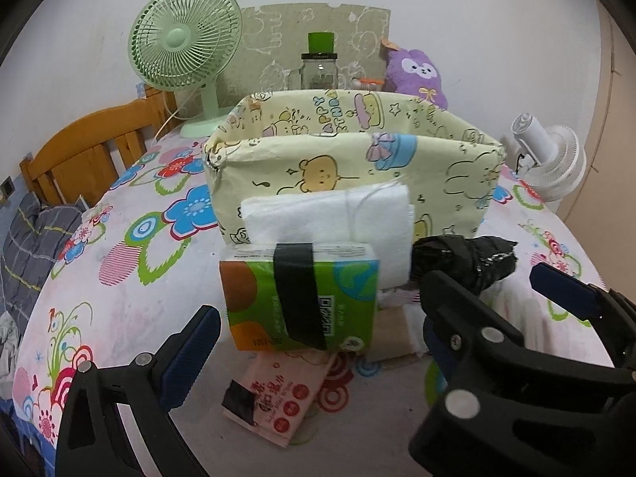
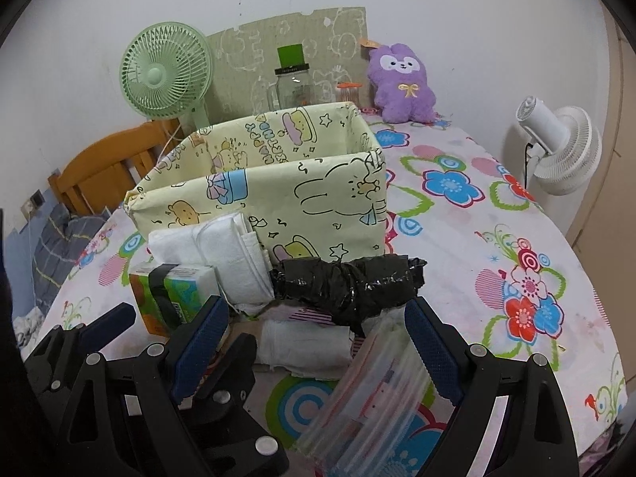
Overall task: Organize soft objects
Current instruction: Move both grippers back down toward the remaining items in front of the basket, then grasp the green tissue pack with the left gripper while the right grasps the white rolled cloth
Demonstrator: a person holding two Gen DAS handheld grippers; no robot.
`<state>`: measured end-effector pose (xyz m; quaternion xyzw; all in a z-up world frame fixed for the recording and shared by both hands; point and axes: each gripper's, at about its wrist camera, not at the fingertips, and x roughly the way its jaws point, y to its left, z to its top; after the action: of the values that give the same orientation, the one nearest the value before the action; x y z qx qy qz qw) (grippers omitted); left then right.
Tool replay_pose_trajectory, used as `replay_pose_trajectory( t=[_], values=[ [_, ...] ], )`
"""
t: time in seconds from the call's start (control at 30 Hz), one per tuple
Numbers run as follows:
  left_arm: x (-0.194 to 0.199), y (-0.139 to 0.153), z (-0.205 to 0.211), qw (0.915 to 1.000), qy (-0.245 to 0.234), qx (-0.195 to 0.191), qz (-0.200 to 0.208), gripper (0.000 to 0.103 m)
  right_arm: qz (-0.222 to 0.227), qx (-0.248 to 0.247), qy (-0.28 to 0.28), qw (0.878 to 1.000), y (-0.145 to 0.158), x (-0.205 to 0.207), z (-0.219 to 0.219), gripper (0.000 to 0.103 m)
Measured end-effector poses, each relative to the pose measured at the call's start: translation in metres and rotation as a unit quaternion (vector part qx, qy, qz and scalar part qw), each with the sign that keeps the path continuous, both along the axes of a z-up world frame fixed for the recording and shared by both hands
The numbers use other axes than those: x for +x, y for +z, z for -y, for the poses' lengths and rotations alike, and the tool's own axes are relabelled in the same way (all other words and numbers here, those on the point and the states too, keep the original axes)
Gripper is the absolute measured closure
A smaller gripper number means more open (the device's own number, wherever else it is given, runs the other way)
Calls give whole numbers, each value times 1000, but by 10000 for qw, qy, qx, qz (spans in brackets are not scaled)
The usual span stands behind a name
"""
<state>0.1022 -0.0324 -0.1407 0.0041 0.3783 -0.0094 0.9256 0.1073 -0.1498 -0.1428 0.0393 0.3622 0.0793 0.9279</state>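
Hovering wide open and empty, the left tongs [image 1: 318,338] and right tongs [image 2: 318,338] are needing to straddle the green tissue pack [image 1: 302,294] and black bundle [image 2: 349,286] squarely before squeezing gently.

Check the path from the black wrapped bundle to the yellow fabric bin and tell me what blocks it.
Nothing visible blocks it: the black wrapped bundle lies right in front of the yellow fabric bin, whose open top looks empty.
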Motion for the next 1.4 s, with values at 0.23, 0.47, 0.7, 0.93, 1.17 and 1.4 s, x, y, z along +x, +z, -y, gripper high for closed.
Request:
replay_pose_trajectory(
  t=[0.23,0.47,0.7,0.93,1.17,1.4],
  values=[
    [11,-9,-3,9998,55,148,-157,0,-194,33,-23,9998,-11,10,-3,11],
    [19,-13,-9,9997,108,58,-225,1,-234,25,-48,9997,-14,16,-2,11],
    [22,-17,-10,9993,172,35,-340,14,-338,32,-124,9993,-18,22,0,11],
    [17,-17,-8,9995,167,46,-282,29,-371,48,-114,9992,-21,20,1,11],
    [6,-12,-6,9997,70,47,-232,29,-384,28,-108,9992,-21,16,5,11],
    [-1,-11,-2,9997,-8,60,-231,29,-380,7,-120,9992,-21,9,10,11]
  ],
)
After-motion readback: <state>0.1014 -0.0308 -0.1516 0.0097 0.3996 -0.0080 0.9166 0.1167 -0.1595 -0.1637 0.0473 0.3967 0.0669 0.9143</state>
